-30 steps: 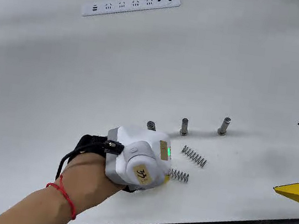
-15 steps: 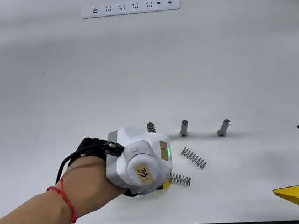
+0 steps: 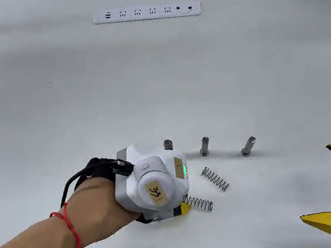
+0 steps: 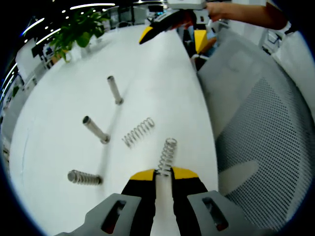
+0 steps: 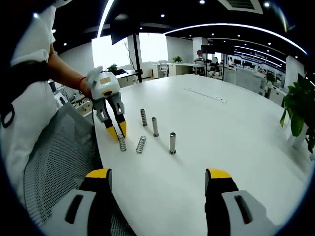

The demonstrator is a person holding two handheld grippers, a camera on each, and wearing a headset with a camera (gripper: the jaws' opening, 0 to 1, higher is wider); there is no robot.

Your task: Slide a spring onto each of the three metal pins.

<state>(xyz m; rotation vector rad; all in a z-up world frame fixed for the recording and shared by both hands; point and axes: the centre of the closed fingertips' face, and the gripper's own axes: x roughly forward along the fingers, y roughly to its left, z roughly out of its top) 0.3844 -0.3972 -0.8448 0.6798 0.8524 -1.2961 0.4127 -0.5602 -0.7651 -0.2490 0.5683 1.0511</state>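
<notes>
Left hand-held gripper (image 4: 163, 172) pinched on near end of spring (image 4: 166, 153), flat on worktop (image 4: 162, 73) nr pins (image 4: 95, 129). Right hand-held gripper (image 5: 157, 173) wide open, empty. Spring prob. light, squashy: grip gently, mid-coil.

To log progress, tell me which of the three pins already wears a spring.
The leftmost pin in the head view, nearest the left gripper: a spring wraps its shaft, while the middle pin and right pin stand bare.

White left claw (image 4: 163, 173) has yellow-tipped black jaws; the person wears red string (image 3: 66, 226).
</notes>
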